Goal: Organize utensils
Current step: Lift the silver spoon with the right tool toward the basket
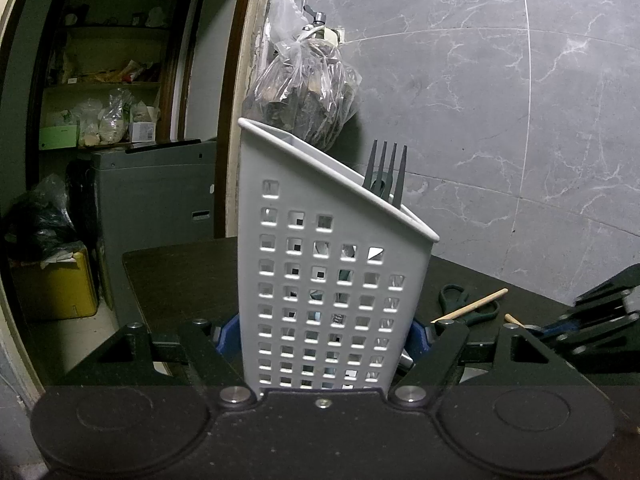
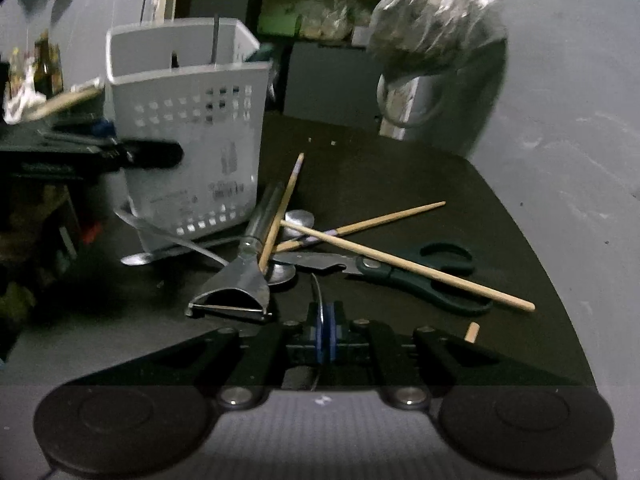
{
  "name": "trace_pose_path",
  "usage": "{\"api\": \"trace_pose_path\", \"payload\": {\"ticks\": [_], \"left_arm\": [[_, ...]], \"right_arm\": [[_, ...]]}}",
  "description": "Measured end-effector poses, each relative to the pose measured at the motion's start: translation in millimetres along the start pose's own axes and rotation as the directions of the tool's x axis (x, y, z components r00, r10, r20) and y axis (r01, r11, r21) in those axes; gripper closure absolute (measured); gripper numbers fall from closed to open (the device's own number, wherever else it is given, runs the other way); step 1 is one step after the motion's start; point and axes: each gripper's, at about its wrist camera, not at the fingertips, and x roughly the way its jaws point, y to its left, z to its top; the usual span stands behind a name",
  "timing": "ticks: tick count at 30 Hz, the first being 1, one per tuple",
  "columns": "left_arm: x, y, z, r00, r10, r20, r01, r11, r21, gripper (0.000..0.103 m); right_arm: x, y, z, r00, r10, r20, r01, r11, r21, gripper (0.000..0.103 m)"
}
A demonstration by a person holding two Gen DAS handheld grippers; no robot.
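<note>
A white perforated utensil caddy (image 1: 328, 280) stands on the dark table, and my left gripper (image 1: 324, 336) is shut on its sides. A dark fork (image 1: 386, 174) stands tines-up inside it. The caddy also shows in the right wrist view (image 2: 188, 128). My right gripper (image 2: 325, 334) is shut on a thin metal utensil (image 2: 318, 292), seen edge-on; what kind it is I cannot tell. On the table in front of it lie a metal peeler (image 2: 244, 276), spoons (image 2: 298, 220), wooden chopsticks (image 2: 400, 260) and green-handled scissors (image 2: 420, 276).
A dark table (image 2: 400, 168) has a rounded far right corner by a grey marble wall (image 1: 520, 120). A plastic bag (image 1: 308, 88) hangs from a tap above the caddy. A doorway with shelves (image 1: 104, 80) and a grey appliance (image 1: 156, 192) lies left.
</note>
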Motion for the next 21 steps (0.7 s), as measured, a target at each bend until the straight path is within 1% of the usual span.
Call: {"api": "trace_pose_path", "payload": {"ticks": [3,6,9,12,17,20,21], "left_arm": [[0.0,0.0,0.0,1.000,0.000,0.000,0.000,1.000,0.000,0.025],[0.0,0.0,0.0,1.000,0.000,-0.001,0.000,1.000,0.001,0.025],[0.0,0.0,0.1,1.000,0.000,-0.001,0.000,1.000,0.001,0.025],[0.0,0.0,0.1,1.000,0.000,0.000,0.000,1.000,0.001,0.025],[-0.1,0.1,0.2,1.000,0.000,0.000,0.000,1.000,0.002,0.025],[0.3,0.9,0.0,1.000,0.000,-0.001,0.000,1.000,0.002,0.025],[1.2,0.3,-0.1,1.000,-0.001,-0.001,0.001,1.000,0.001,0.025]], "right_arm": [[-21.9,-2.1,-1.0,0.999,0.005,0.045,-0.006,1.000,0.030,0.099],[-44.2,-4.2,4.3,0.993,0.038,0.113,-0.045,0.997,0.065,0.099],[-67.5,-6.8,15.6,0.973,0.072,0.218,-0.095,0.991,0.095,0.099],[-88.2,-6.8,30.2,0.936,0.085,0.341,-0.126,0.987,0.098,0.099],[-104.9,-1.7,57.2,0.851,0.080,0.519,-0.140,0.987,0.079,0.099],[-105.4,1.4,71.7,0.796,0.070,0.601,-0.150,0.985,0.085,0.098],[-102.8,2.2,76.4,0.782,0.067,0.619,-0.155,0.984,0.088,0.098]]}}
